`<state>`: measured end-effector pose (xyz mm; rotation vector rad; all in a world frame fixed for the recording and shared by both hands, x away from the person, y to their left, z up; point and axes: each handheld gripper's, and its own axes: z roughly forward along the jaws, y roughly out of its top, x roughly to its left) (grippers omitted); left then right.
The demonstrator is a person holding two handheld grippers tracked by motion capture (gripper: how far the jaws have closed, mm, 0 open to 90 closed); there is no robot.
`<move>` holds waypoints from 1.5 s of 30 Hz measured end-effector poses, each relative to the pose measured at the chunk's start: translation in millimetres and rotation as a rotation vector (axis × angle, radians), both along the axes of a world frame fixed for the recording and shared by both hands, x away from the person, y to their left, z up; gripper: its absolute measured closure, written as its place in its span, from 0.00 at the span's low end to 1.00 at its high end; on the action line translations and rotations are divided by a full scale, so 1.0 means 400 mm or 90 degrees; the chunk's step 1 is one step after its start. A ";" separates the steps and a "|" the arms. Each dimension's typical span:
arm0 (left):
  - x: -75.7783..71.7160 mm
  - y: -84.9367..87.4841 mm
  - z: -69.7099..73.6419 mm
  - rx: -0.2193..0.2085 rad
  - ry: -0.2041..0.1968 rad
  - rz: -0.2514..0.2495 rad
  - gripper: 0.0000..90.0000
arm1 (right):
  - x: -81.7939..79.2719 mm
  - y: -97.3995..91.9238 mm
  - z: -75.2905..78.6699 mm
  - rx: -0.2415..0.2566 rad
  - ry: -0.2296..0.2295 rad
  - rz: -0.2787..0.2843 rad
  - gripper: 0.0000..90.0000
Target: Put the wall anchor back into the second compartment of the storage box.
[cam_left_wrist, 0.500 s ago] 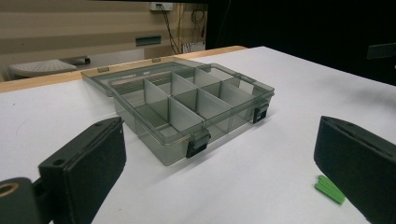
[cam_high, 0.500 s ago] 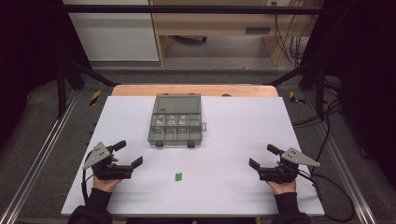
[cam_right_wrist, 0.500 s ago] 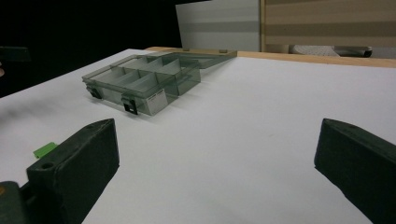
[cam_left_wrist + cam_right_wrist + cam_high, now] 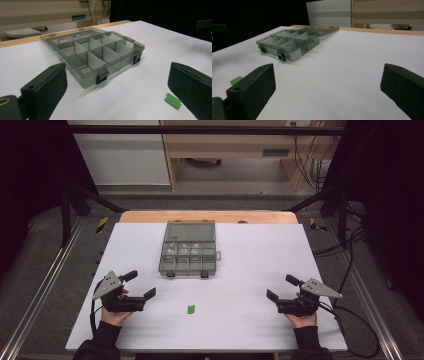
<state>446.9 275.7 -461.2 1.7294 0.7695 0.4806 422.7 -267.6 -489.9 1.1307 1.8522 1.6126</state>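
A clear grey compartment box (image 4: pixel 189 251) lies open in the middle of the white table, its lid folded back; small pale parts rest in its far row. The box also appears in the left gripper view (image 4: pixel 100 56) and the right gripper view (image 4: pixel 290 42). A small green piece (image 4: pixel 191 309) lies on the table in front of the box, seen near the right jaw in the left gripper view (image 4: pixel 173 101) and behind the left jaw in the right gripper view (image 4: pixel 235 80). My left gripper (image 4: pixel 139 284) rests at the near left, open and empty. My right gripper (image 4: pixel 281 288) rests at the near right, open and empty.
The white table top (image 4: pixel 250 265) has a wooden strip along its far edge. Metal rails run along both sides of the table, and cables lie on the floor at the right. A wooden bench stands beyond the table.
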 end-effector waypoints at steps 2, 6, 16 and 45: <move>-0.002 -0.010 0.002 0.000 0.002 -0.008 0.02 | 0.000 0.001 0.000 -0.001 0.001 0.000 0.00; -0.009 -0.038 0.010 0.008 0.010 -0.013 0.02 | 0.000 0.001 -0.001 -0.003 0.000 -0.001 0.00; -0.022 -0.115 0.000 0.041 0.036 -0.037 0.02 | 0.001 0.002 -0.002 -0.007 -0.002 -0.001 0.00; -0.041 -0.267 -0.082 0.143 0.202 -0.018 0.20 | 0.001 0.002 -0.002 -0.007 0.004 0.000 0.00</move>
